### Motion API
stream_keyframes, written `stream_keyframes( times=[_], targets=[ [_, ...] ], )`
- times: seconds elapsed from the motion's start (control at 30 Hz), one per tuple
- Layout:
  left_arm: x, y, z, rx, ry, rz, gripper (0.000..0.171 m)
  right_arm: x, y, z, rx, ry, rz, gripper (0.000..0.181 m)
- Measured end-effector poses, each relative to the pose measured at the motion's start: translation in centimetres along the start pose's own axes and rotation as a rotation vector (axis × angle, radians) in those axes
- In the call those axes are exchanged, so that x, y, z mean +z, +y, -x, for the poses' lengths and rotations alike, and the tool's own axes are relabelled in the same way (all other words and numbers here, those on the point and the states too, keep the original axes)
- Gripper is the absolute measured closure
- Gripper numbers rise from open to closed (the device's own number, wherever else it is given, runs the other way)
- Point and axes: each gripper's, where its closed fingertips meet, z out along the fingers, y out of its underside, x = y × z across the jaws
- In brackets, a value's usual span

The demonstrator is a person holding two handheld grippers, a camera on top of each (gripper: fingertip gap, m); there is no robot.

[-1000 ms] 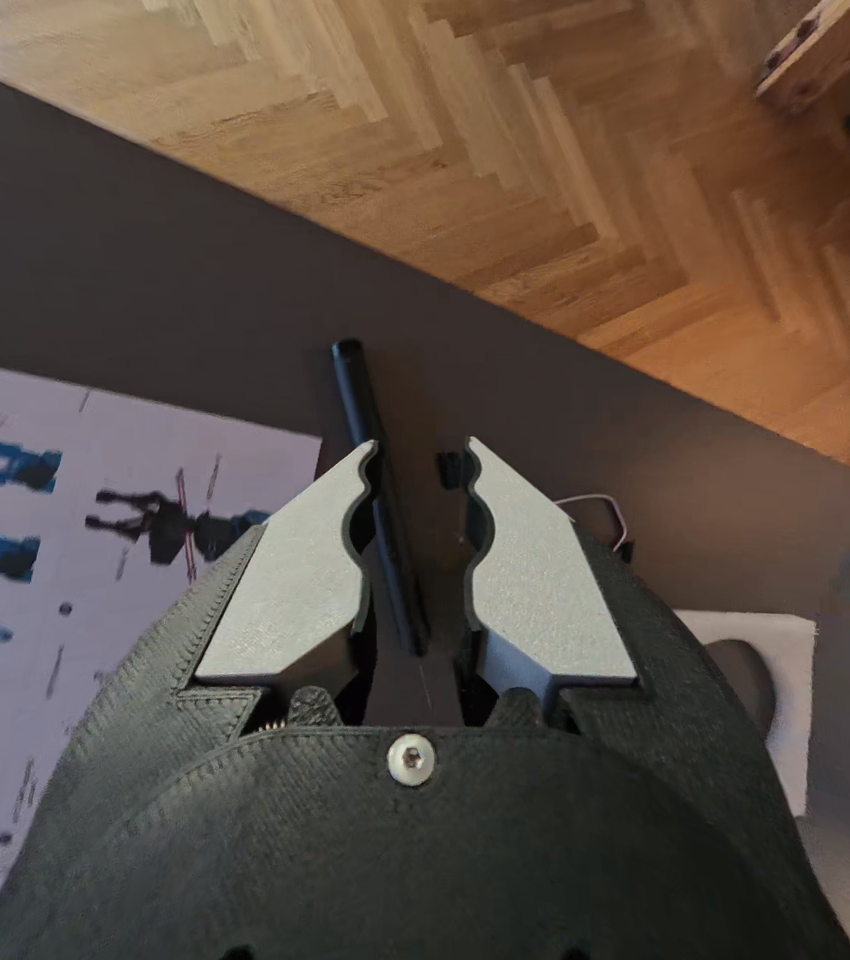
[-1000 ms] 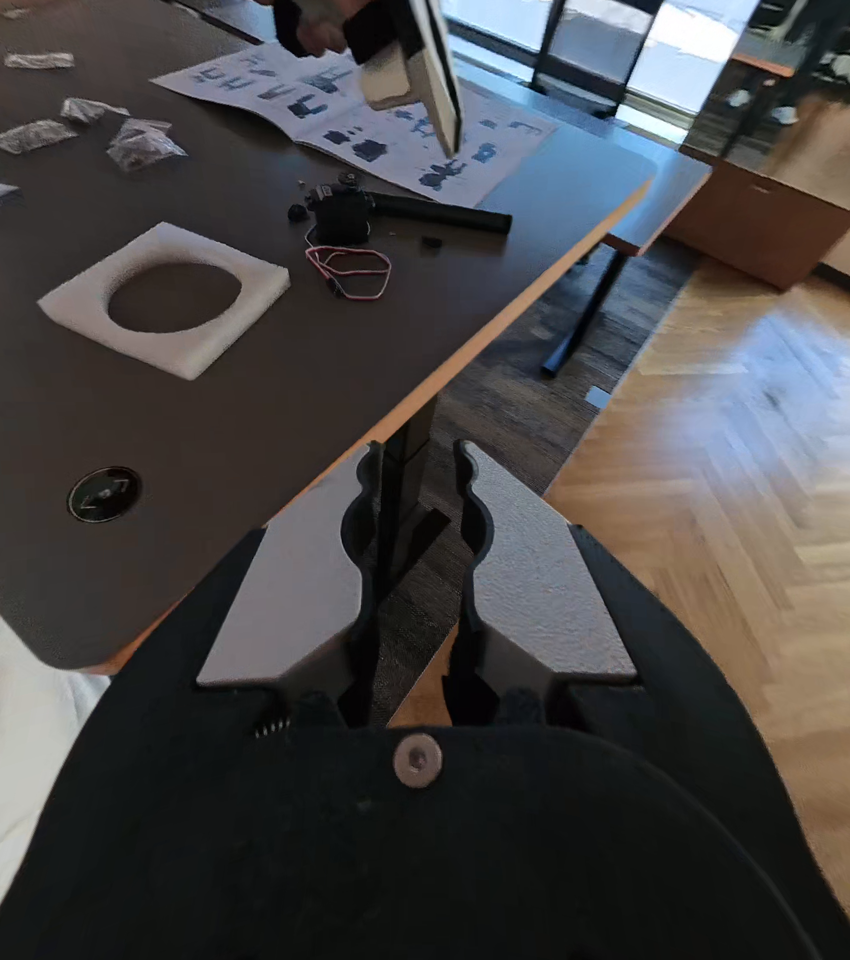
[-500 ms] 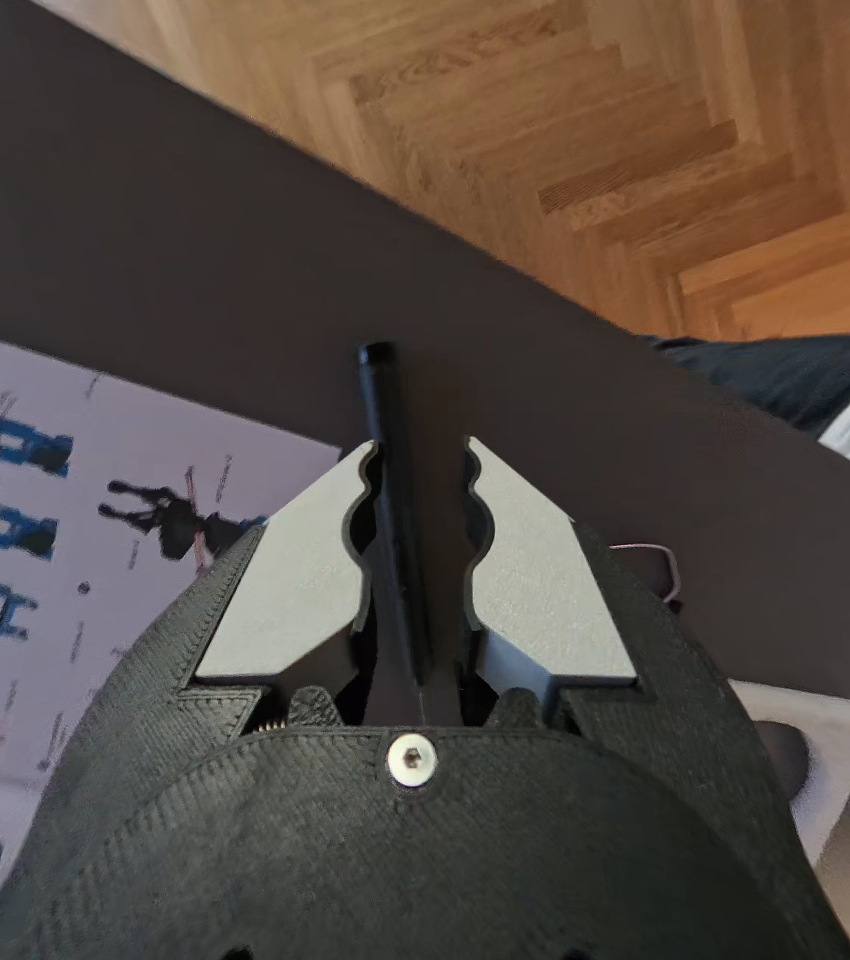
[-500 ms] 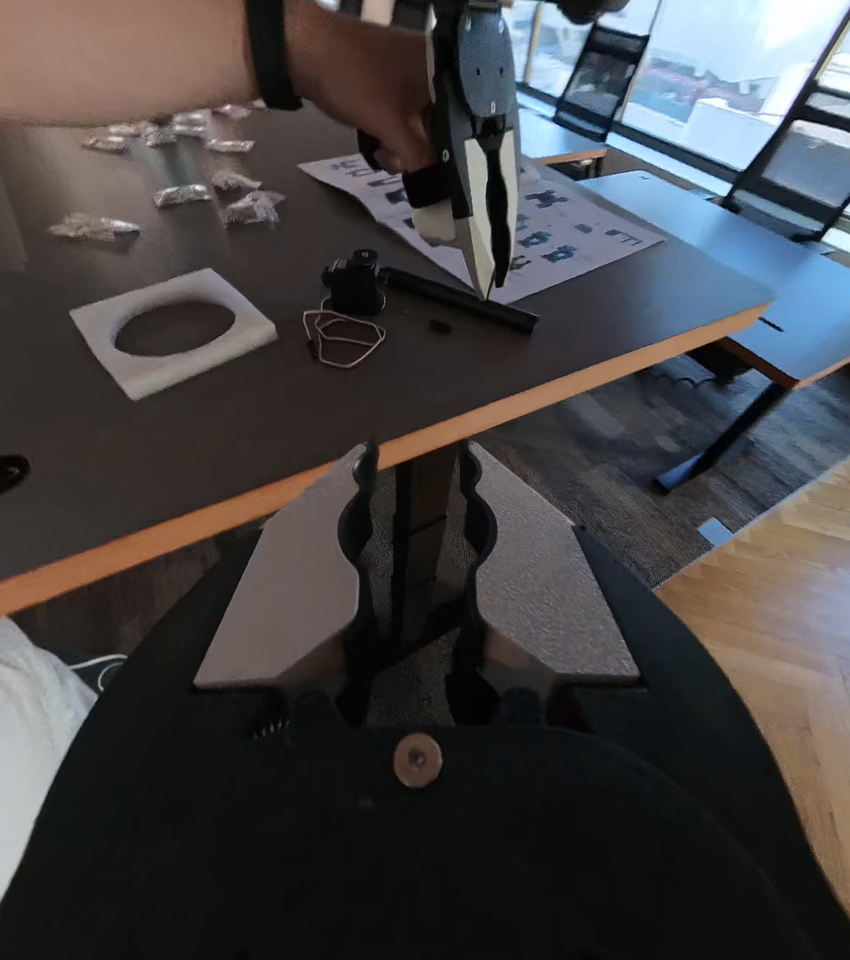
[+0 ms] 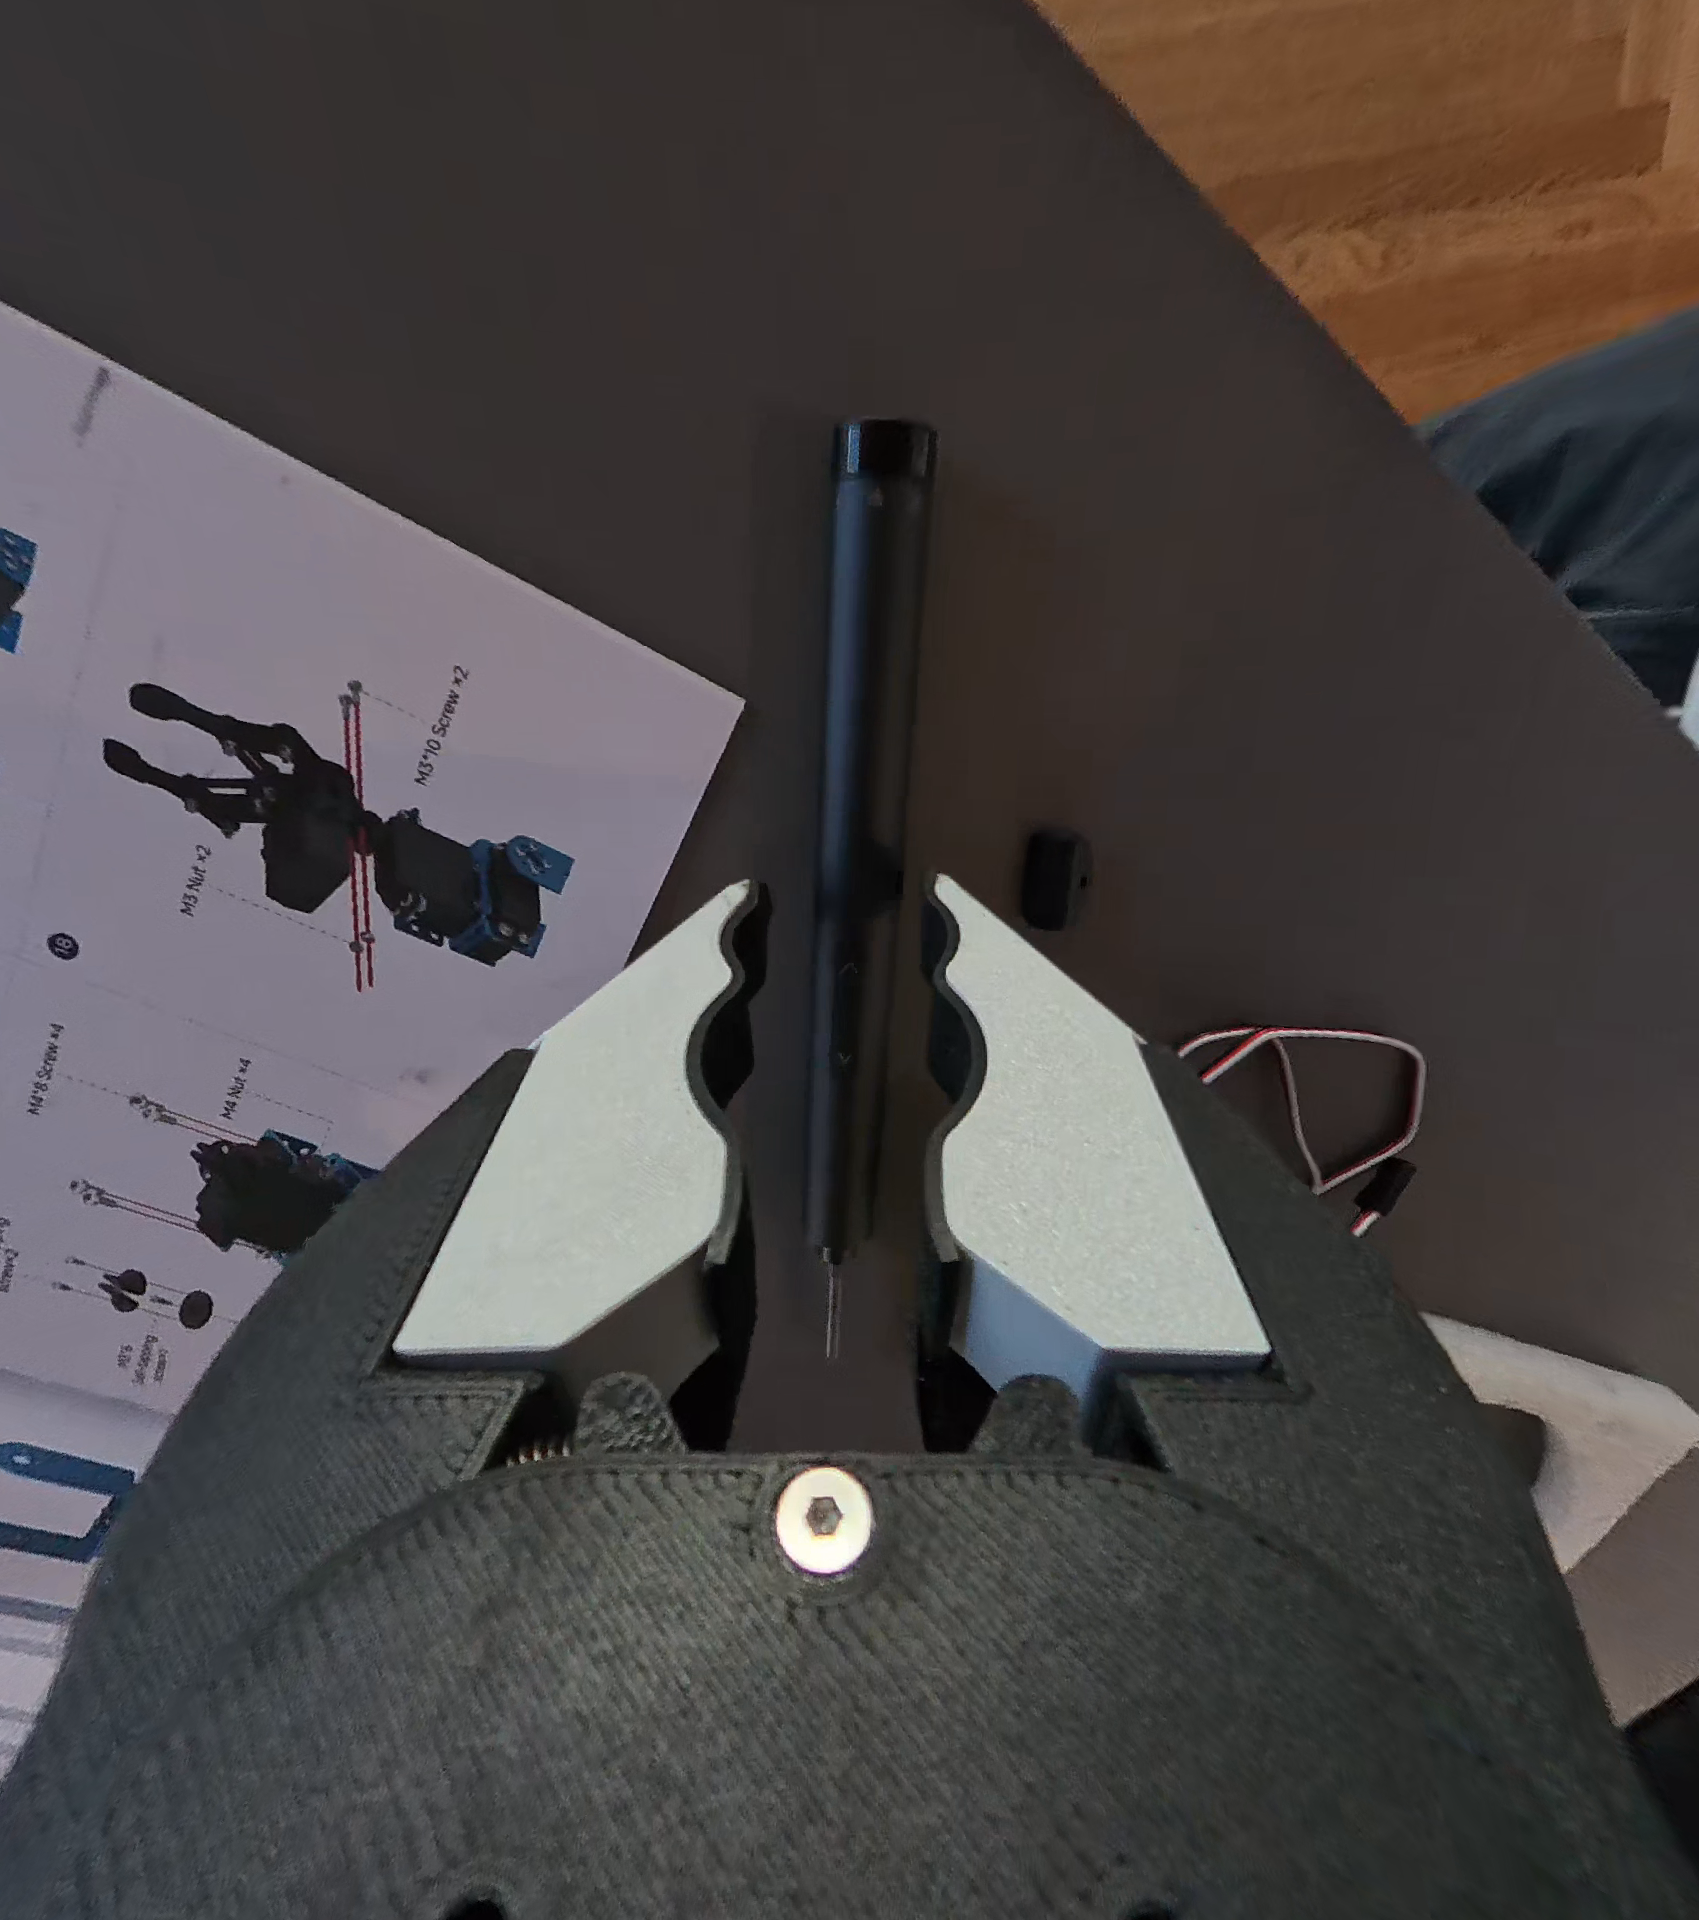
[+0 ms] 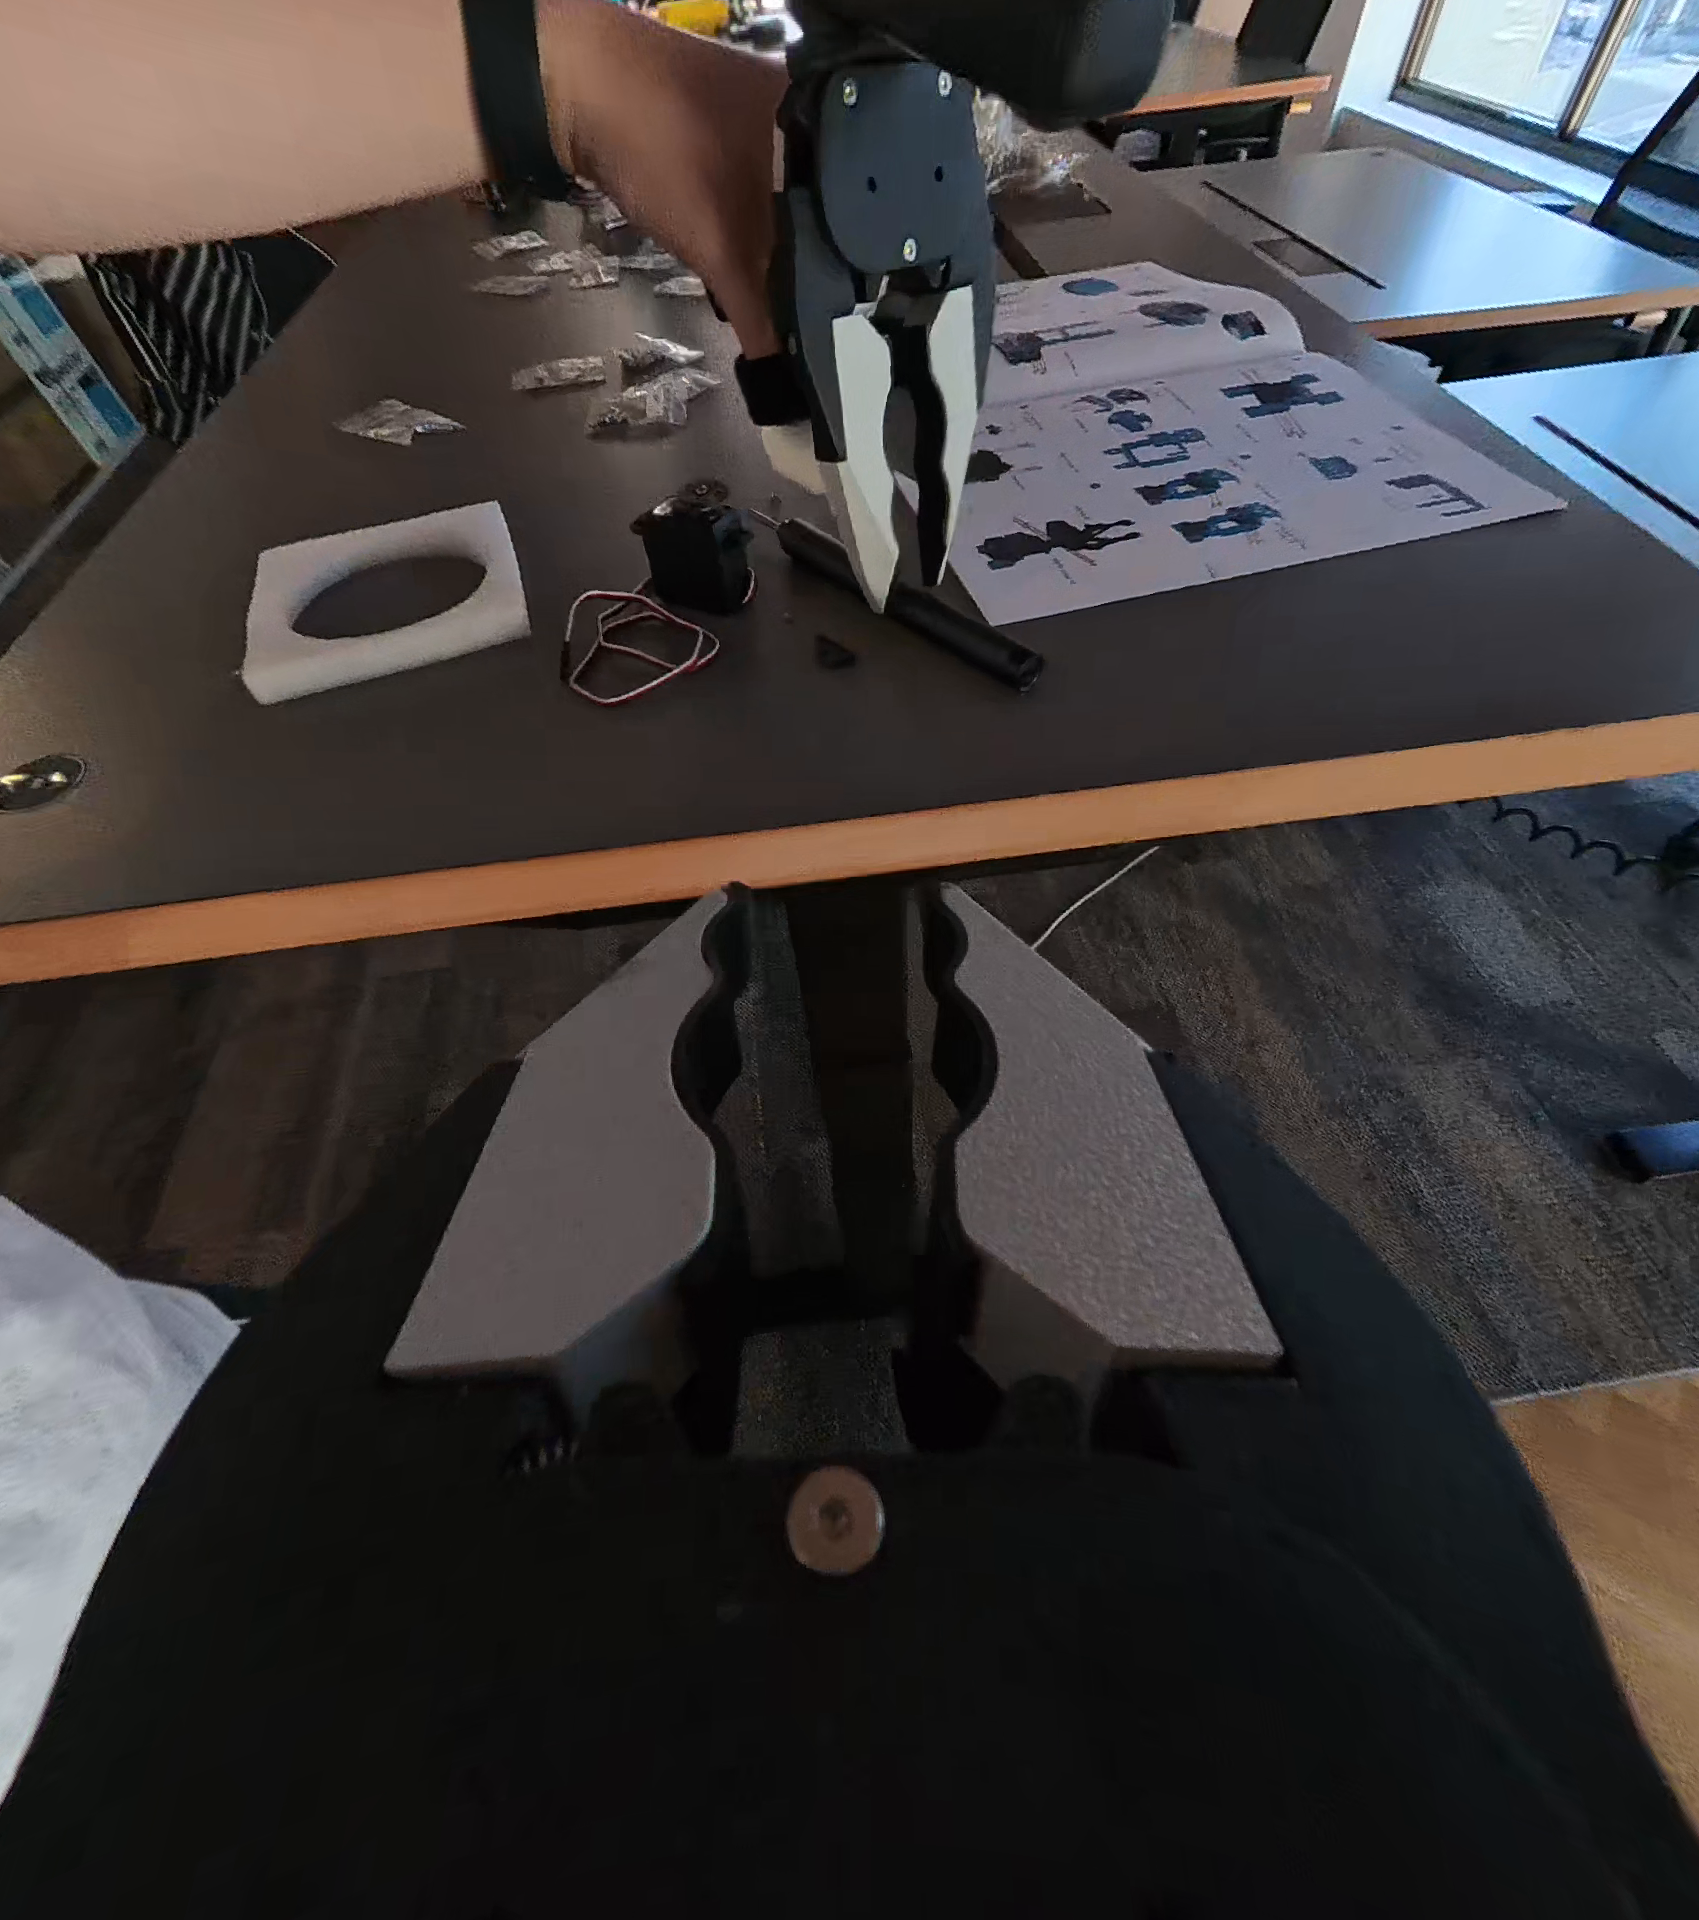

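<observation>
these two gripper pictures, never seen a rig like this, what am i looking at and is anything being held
No robot here: a person holds a two-finger gripper in each hand, and each gripper carries a camera looking forward along its grey fingers.

The left wrist view looks straight down at a dark table. The left gripper is open, its fingers on either side of a slim black screwdriver lying on the table, not yet clamped on it. Beside it are a printed instruction sheet, a small black part and a looped wire.

The right wrist view looks from below the table edge. The right gripper is open and empty. Farther off it shows the left gripper from outside, a black servo, a white foam square with a round hole and small plastic bags.

Nothing is held.
</observation>
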Motion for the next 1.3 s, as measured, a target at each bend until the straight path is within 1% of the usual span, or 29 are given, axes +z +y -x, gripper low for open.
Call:
stream_keyframes(
  times=[0.07, 0.1, 0.23, 0.33, 0.43, 0.5, 0.57, 0.63, 0.7, 0.77, 0.83, 0.9, 0.97, 1.03, 1.07, 1.17, 1.23, 1.3],
  targets=[
    [0.4, 0.3, 0.0, 0.019, -0.001, 0.010, 0.148, 1.3, -0.2, -0.8, 0.010, -0.016, -0.009, 0.149],
    [0.5, 0.2, -0.2, 0.034, 0.011, 0.001, 0.156, 1.9, -0.3, -1.0, 0.010, -0.021, -0.008, 0.149],
    [0.5, 0.2, -0.3, 0.054, 0.004, 0.003, 0.156, 4.9, -0.6, -1.3, 0.003, -0.064, -0.003, 0.149],
    [0.3, 0.0, -0.2, 0.010, 0.017, -0.026, 0.156, 7.6, -0.3, -1.4, 0.048, -0.124, -0.001, 0.149],
    [-1.0, -0.7, 0.0, -0.046, 0.035, -0.120, 0.156, 10.4, -1.2, -0.8, 0.142, -0.228, -0.014, 0.150],
    [-2.4, -1.0, 0.3, -0.076, 0.031, -0.192, 0.156, 12.1, -2.1, -1.0, 0.165, -0.275, -0.027, 0.150],
    [-3.8, -1.3, 0.8, -0.095, -0.002, -0.270, 0.157, 13.8, -3.1, -1.6, 0.176, -0.311, -0.036, 0.150],
    [-5.3, -1.7, 1.4, -0.128, -0.044, -0.358, 0.156, 15.5, -4.8, -2.3, 0.212, -0.368, -0.068, 0.150],
    [-7.0, -2.0, 1.9, -0.186, -0.079, -0.467, 0.157, 17.0, -6.8, -2.6, 0.265, -0.459, -0.101, 0.150],
    [-9.1, -1.7, 2.3, -0.253, -0.127, -0.573, 0.157, 18.0, -8.7, -2.7, 0.260, -0.541, -0.127, 0.153],
    [-11.6, -0.5, 2.8, -0.318, -0.212, -0.670, 0.157, 19.1, -9.4, -2.7, 0.156, -0.594, -0.117, 0.162],
    [-14.7, 1.3, 3.0, -0.401, -0.318, -0.765, 0.156, 20.6, -9.1, -2.3, -0.024, -0.649, -0.060, 0.170],
    [-18.1, 3.5, 2.3, -0.486, -0.412, -0.866, 0.157, 23.1, -8.5, -2.0, -0.232, -0.684, 0.019, 0.176],
    [-21.0, 5.7, 1.2, -0.563, -0.498, -0.946, 0.157, 26.1, -8.0, -1.1, -0.402, -0.744, 0.103, 0.176],
    [-22.0, 6.7, 0.6, -0.600, -0.526, -0.967, 0.157, 27.6, -7.5, -0.5, -0.468, -0.776, 0.164, 0.175],
    [-23.1, 9.7, -1.0, -0.691, -0.592, -0.962, 0.157, 30.9, -5.7, 1.7, -0.627, -0.882, 0.352, 0.172],
    [-23.3, 11.1, -2.0, -0.736, -0.617, -0.969, 0.156, 32.7, -5.1, 2.8, -0.726, -0.893, 0.387, 0.171],
    [-23.2, 12.1, -3.0, -0.766, -0.617, -0.986, 0.156, 33.7, -4.9, 3.8, -0.761, -0.906, 0.402, 0.171]
  ],
)
